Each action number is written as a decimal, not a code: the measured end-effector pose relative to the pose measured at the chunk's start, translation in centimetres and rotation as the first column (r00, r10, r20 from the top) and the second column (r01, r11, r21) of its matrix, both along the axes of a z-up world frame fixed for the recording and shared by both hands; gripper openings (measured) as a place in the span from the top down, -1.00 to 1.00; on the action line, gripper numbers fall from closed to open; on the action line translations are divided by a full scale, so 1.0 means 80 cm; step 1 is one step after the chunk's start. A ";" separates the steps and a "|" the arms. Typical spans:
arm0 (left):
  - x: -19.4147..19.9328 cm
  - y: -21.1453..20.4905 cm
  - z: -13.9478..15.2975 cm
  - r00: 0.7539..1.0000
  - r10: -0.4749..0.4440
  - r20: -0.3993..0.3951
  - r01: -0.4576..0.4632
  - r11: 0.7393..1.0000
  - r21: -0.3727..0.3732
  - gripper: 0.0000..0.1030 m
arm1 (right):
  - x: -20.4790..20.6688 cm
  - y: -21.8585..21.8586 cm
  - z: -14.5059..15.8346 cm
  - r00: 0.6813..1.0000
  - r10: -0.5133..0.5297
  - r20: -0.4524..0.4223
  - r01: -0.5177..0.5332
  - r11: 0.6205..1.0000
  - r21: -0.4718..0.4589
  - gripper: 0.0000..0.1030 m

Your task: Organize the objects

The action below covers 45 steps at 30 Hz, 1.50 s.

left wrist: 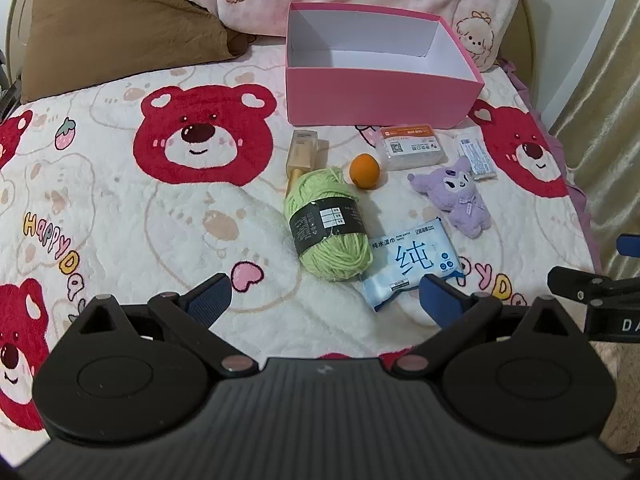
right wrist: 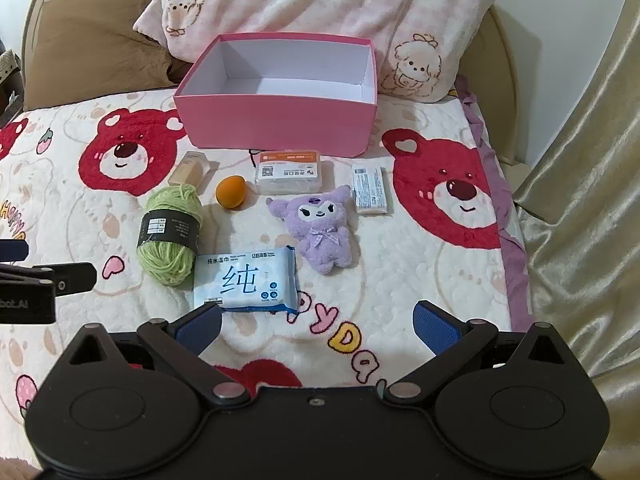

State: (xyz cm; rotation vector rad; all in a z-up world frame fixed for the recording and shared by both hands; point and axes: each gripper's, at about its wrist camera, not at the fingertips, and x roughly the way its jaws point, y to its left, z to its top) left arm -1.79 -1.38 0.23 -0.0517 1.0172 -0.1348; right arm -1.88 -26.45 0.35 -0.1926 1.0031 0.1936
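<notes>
A bed is covered by a cream blanket [right wrist: 420, 280] printed with red bears. Far: brown pillow [right wrist: 96, 36], pink pillow [right wrist: 320, 0], curved headboard. Right: gold curtain [right wrist: 592, 160].

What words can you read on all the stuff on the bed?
"纯" and "纯水湿巾": on the blue wipes pack.
"HAPPY DA": on the bear blanket, partly cut off.
"DA": on the right gripper's body at the left view's edge.
Yarn band, clear box label, white packet: print too small to read.
</notes>
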 end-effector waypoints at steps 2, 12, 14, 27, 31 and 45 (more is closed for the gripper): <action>0.000 0.001 0.001 1.000 0.001 0.006 -0.001 1.000 0.002 -0.95 | -0.001 -0.001 0.000 1.000 0.000 0.001 0.000 1.000 -0.002 -1.00; 0.000 0.003 0.001 1.000 -0.021 -0.004 0.021 0.999 -0.041 -0.93 | 0.002 -0.005 0.002 1.000 0.014 0.008 -0.015 0.999 0.036 -1.00; 0.002 0.003 0.003 1.000 -0.030 -0.003 0.030 0.999 -0.036 -0.90 | 0.003 -0.010 0.008 0.998 0.049 0.032 -0.052 0.993 0.104 -1.00; 0.030 -0.029 -0.044 0.992 -0.092 0.091 0.098 0.993 -0.069 -0.51 | 0.051 -0.037 -0.025 0.959 0.207 0.192 -0.228 0.969 0.091 -1.00; 0.046 -0.041 -0.084 0.994 -0.094 0.061 0.096 0.995 -0.037 -0.18 | 0.083 -0.048 -0.055 0.959 0.268 0.087 -0.282 0.915 0.287 -1.00; 0.072 -0.047 -0.162 0.988 -0.074 -0.138 0.044 0.977 -0.208 -0.20 | 0.144 -0.018 -0.148 0.931 0.303 -0.201 -0.210 0.899 0.385 -0.22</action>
